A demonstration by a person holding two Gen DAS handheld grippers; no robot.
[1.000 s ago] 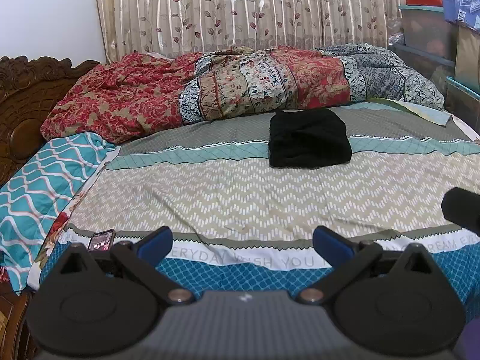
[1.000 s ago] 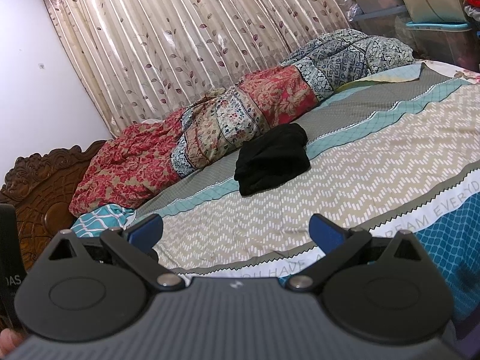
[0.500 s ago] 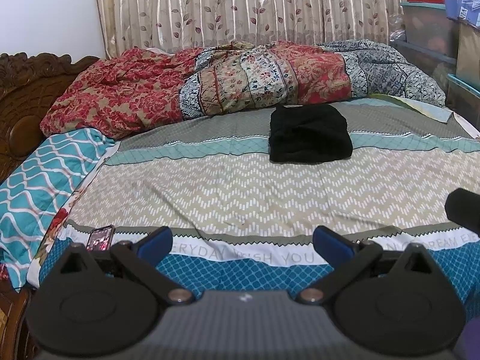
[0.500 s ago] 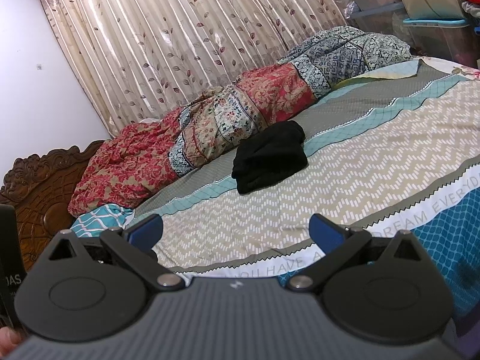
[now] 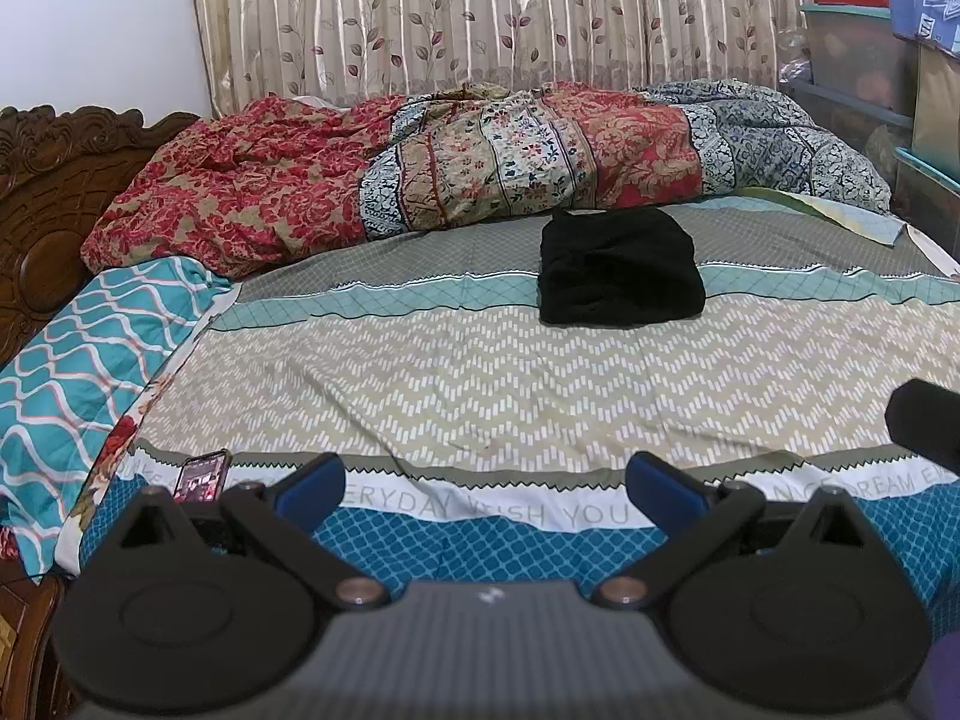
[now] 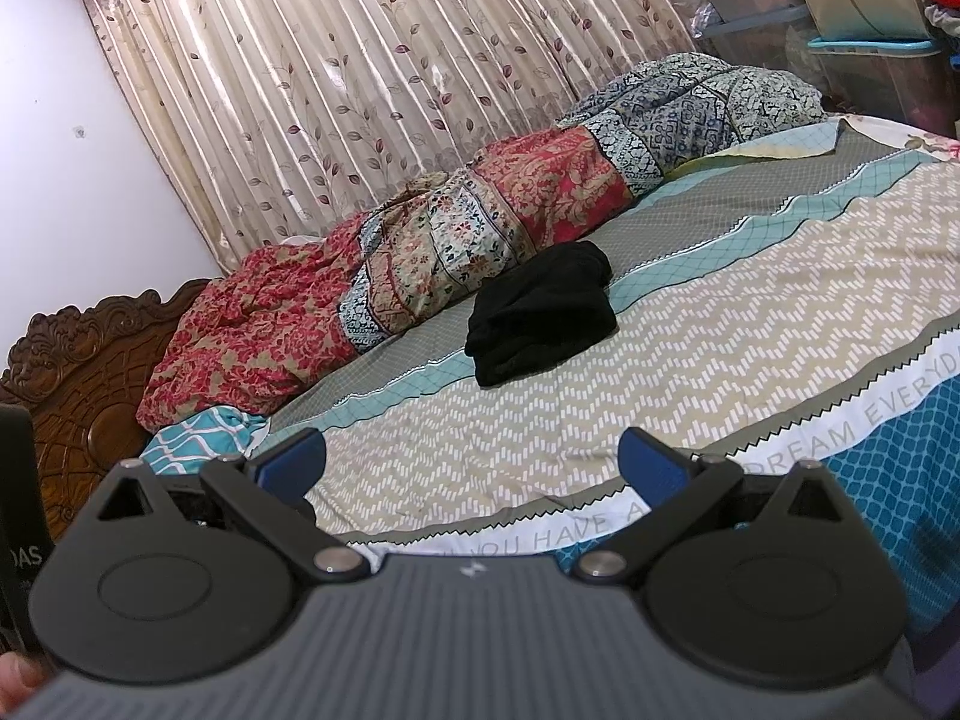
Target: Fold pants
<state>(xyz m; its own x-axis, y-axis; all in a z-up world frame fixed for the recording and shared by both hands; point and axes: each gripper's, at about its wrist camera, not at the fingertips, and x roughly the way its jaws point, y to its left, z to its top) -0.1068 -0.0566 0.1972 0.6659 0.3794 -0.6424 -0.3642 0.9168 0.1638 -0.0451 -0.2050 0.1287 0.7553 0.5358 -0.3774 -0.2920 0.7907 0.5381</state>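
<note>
Left gripper [image 5: 485, 489]: ribbed grey body with a small white mark at centre, two black round-lobed side plates, black link arms on silver pivot screws, blue pads on the fingers [image 5: 312, 489]. Right gripper [image 6: 473, 462]: same build, with identical grey ribbing, black plates, silver screws and blue pads [image 6: 651, 461]. Triangular cut-outs sit in the outer brackets.

The black pants [image 5: 621, 276] lie folded into a compact, roughly square bundle ahead of me. They rest flat on the bed [image 5: 480, 396], across its grey and teal stripes, just before the bunched floral quilt [image 5: 456, 174].
</note>
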